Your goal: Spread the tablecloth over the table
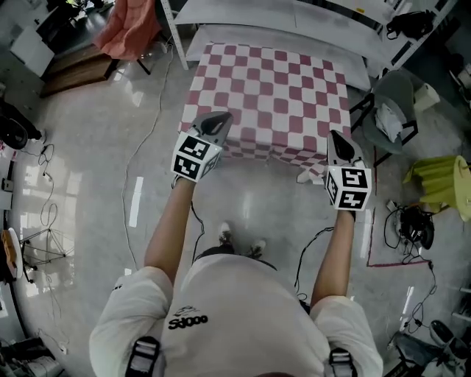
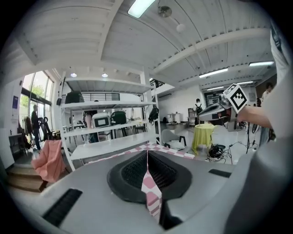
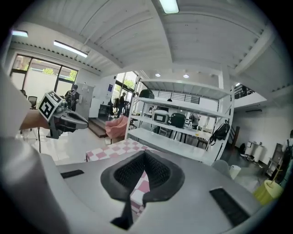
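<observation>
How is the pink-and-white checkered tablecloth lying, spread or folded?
Spread: tablecloth lies open, near corners pinched by left gripper and right gripper.

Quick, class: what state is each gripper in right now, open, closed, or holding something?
The left gripper: closed, holding the tablecloth.
The right gripper: closed, holding the tablecloth too.

Bright and even, lamp (image 2: 141,6) glowing at top centre, window (image 2: 34,89) glare at left, sheen on floor (image 1: 96,147), fisheye bend and black corners in gripper views.
</observation>
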Demonstrator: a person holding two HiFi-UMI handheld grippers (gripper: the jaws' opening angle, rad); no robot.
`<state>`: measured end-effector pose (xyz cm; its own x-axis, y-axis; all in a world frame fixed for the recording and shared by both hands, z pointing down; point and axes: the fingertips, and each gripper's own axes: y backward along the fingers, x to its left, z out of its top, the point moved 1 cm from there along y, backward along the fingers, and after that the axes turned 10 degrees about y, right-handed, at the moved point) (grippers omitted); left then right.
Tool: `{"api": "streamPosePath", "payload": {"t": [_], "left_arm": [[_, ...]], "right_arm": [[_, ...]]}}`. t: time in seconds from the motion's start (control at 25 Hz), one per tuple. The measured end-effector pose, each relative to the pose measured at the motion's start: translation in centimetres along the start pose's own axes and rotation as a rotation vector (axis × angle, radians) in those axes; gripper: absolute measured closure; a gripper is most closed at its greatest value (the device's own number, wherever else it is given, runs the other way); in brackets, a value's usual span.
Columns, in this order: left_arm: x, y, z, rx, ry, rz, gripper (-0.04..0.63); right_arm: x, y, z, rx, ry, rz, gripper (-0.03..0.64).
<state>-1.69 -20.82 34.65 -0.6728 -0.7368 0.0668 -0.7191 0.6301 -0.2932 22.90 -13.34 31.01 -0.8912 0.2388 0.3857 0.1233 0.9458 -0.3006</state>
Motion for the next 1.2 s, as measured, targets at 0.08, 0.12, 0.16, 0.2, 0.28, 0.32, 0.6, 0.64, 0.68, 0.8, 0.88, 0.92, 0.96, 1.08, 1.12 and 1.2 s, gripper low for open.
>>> {"api": "streamPosePath", "payload": {"t": [0.08,0.12,0.16,0.2,0.28,0.32,0.6,0.64,0.68,0.8,0.88,0.92,0.96,1.08,1.12,1.2], "left_arm": [[-0.2,0.9,2.2,-0.032,-0.019,-0.001,0.563],[-0.3,1.3,3.2,-0.05,-0.026,-0.001,0.563],[-0.5,1.7,4.1,-0.069,-0.031,0.0,0.563],[-0.6,2.1,5.0,-0.089,-0.033,0.001,0.563],[-0.9,3.0,6.4,-0.12,-0.037,0.006,0.563],[-1.1,3.4,6.9,-0.131,-0.042,0.007,0.563],[-2.0,4.5,9.1,-0.17,-0.053,0.0,0.563],[-2.0,4.6,9.1,-0.171,-0.051,-0.001,0.563],[-2.0,4.6,9.1,-0.171,-0.05,-0.001,0.563],[-2.0,4.8,9.0,-0.171,-0.048,0.001,0.563],[-1.8,4.9,9.0,-0.169,-0.047,0.002,0.563],[-1.8,4.9,9.0,-0.168,-0.047,0.003,0.563],[-1.7,4.9,9.0,-0.167,-0.048,0.005,0.563],[-1.5,4.8,8.9,-0.161,-0.047,0.008,0.563],[-1.5,4.7,8.8,-0.159,-0.045,0.007,0.565],[-1.5,4.6,8.7,-0.156,-0.043,0.005,0.565]], "right_arm": [[-0.3,0.6,2.2,-0.037,0.019,0.0,0.594],[-0.5,0.8,3.2,-0.054,0.026,0.0,0.594],[-0.6,1.2,4.2,-0.069,0.033,-0.001,0.595],[-0.7,1.5,5.0,-0.082,0.039,-0.002,0.595],[-0.6,2.2,6.5,-0.108,0.048,-0.002,0.594],[-0.5,2.5,7.2,-0.122,0.051,-0.003,0.594],[-0.3,3.3,9.8,-0.168,0.069,-0.018,0.595],[-0.3,3.2,9.8,-0.169,0.063,-0.015,0.595],[-0.2,3.1,9.8,-0.168,0.058,-0.013,0.595],[0.0,3.0,9.5,-0.162,0.049,-0.007,0.595],[0.2,3.0,9.6,-0.159,0.047,-0.005,0.595],[0.2,3.0,9.6,-0.157,0.047,-0.004,0.595],[0.2,2.9,9.6,-0.155,0.048,-0.005,0.595],[0.3,2.8,9.2,-0.146,0.052,-0.004,0.595],[0.3,2.7,9.1,-0.144,0.051,-0.002,0.595],[0.4,2.6,8.9,-0.142,0.05,0.001,0.595]]}}
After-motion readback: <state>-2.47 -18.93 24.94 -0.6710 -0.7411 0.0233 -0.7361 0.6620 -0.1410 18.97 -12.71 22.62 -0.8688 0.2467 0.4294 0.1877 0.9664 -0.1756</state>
